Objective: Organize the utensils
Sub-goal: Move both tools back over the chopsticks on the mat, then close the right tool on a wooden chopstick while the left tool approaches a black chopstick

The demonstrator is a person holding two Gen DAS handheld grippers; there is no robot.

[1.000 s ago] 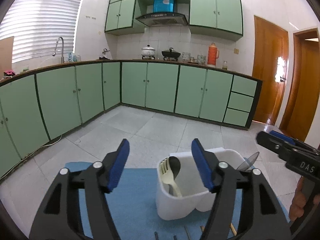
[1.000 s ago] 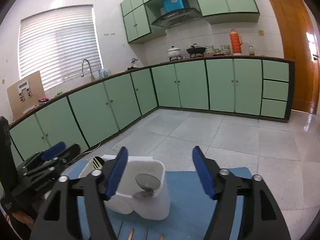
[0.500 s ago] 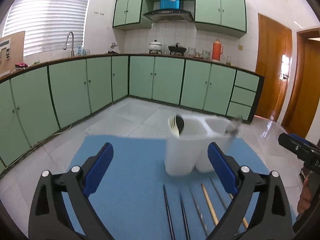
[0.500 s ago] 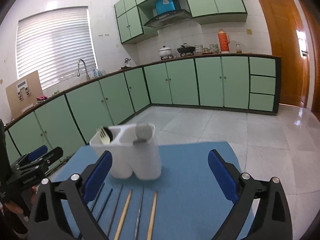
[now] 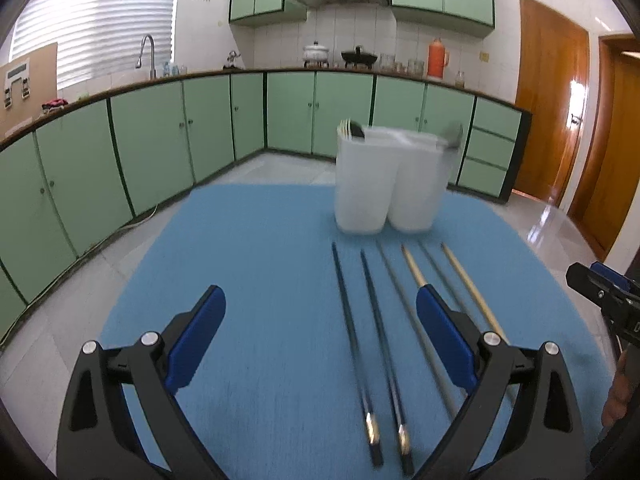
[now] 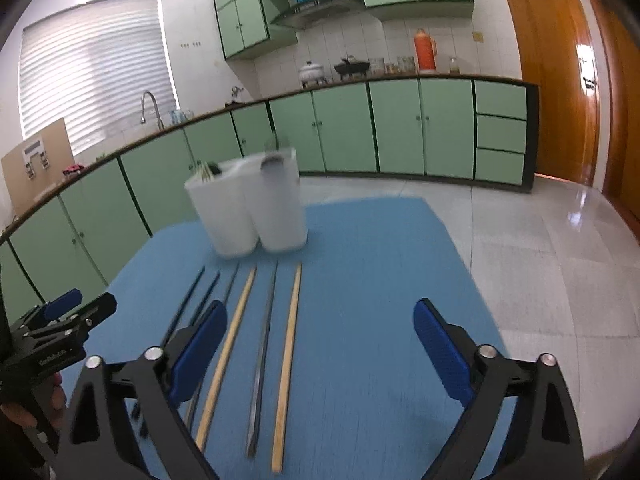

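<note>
A white two-compartment utensil holder (image 5: 386, 184) (image 6: 250, 208) stands at the far side of a blue mat (image 5: 260, 280) (image 6: 360, 300). It holds a fork and spoons. Several chopsticks lie side by side on the mat in front of it: dark ones (image 5: 352, 332) (image 6: 188, 304), wooden ones (image 5: 472, 292) (image 6: 288, 344) and a metal one (image 6: 264, 344). My left gripper (image 5: 320, 340) is open and empty above the mat, near the dark chopsticks. My right gripper (image 6: 320, 352) is open and empty above the mat, right of the chopsticks.
The mat lies on a table with its edges near on all sides. Green kitchen cabinets (image 5: 160, 140) run along the far walls, with a tiled floor (image 6: 540, 240) between and wooden doors (image 5: 552, 112) at the right.
Both grippers have pulled back from the holder and tilted down toward the mat. The chopsticks now show in full. Both grippers opened wider after one second ago.
</note>
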